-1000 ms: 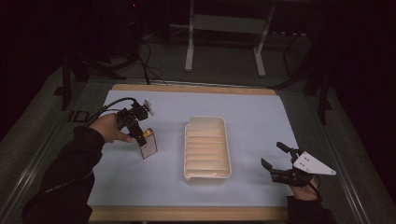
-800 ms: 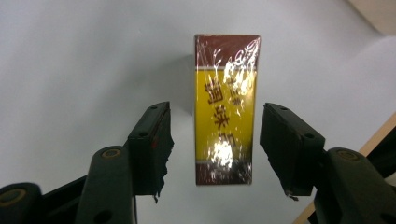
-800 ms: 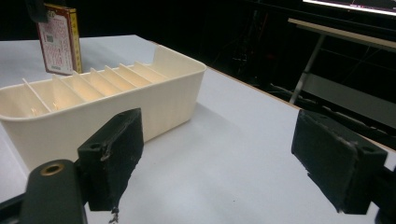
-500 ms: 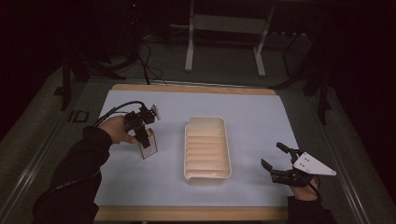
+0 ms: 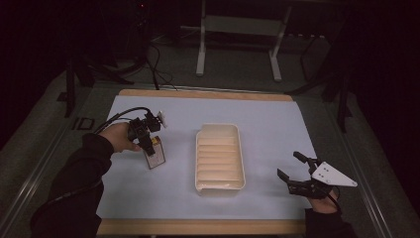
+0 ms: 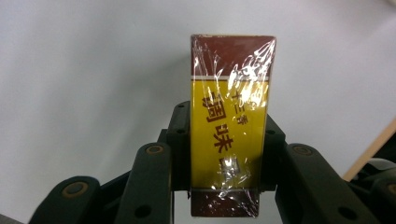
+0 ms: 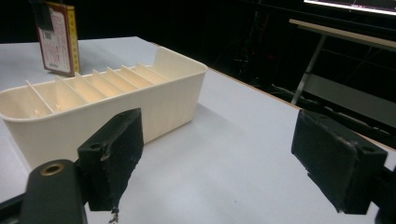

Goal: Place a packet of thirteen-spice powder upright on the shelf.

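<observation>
A small box (image 6: 229, 126) wrapped in clear film, yellow in the middle with maroon ends and printed characters, is held in my left gripper (image 6: 227, 135), which is shut on its two sides. In the high view that box (image 5: 155, 154) hangs under the left gripper (image 5: 145, 140) over the table's left part, left of a cream tray (image 5: 220, 184) with several slots. My right gripper (image 5: 293, 171) stands open near the front right, with nothing between its pads (image 7: 114, 151). The tray (image 7: 154, 109) lies just beyond them, with the box (image 7: 58, 39) past its far end.
The light blue mat (image 5: 277, 129) covers the tabletop, edged by a wooden strip (image 5: 208, 94) at the back. Behind the table stand a white frame (image 5: 237, 25) and some cables on a dark floor.
My left gripper has carried the box to the right and a little nearer, toward the tray. The right gripper has stayed put and open.
</observation>
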